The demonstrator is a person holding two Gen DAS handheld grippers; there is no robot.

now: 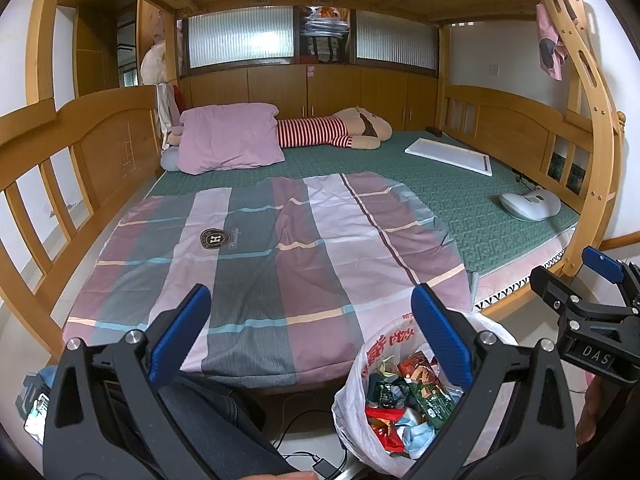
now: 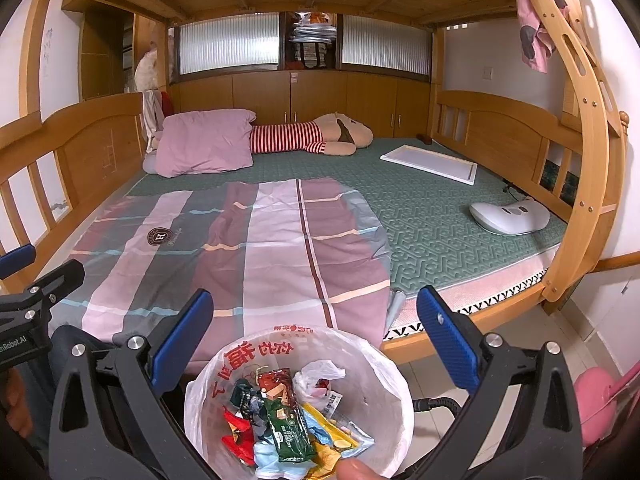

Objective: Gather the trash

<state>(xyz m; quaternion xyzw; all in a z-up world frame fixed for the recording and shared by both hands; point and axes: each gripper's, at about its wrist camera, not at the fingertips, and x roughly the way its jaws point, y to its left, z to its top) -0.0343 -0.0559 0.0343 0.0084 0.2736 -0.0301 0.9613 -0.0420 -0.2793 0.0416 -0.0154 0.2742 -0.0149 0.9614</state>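
Observation:
A white plastic trash bag (image 2: 376, 364) with red print stands open on the floor at the foot of the bed, holding several snack wrappers (image 2: 280, 420) and crumpled packets. In the right wrist view my right gripper (image 2: 316, 332) hangs open right above the bag's mouth, with nothing between its blue pads. From the left wrist camera the same bag (image 1: 360, 364) sits under the right finger of my left gripper (image 1: 316, 328), which is also open and holds nothing. The right gripper (image 1: 592, 280) shows at that view's right edge. The left gripper's tip (image 2: 24, 264) shows at the right view's left edge.
A wooden bunk bed (image 1: 112, 136) holds a plaid quilt (image 1: 280, 260), a pink pillow (image 1: 228, 136), a striped plush toy (image 1: 340, 130), a white board (image 1: 448, 154) and a white cushion (image 1: 530, 204) on a green mat. Cables (image 1: 304, 432) lie on the floor by a person's leg (image 1: 208, 420).

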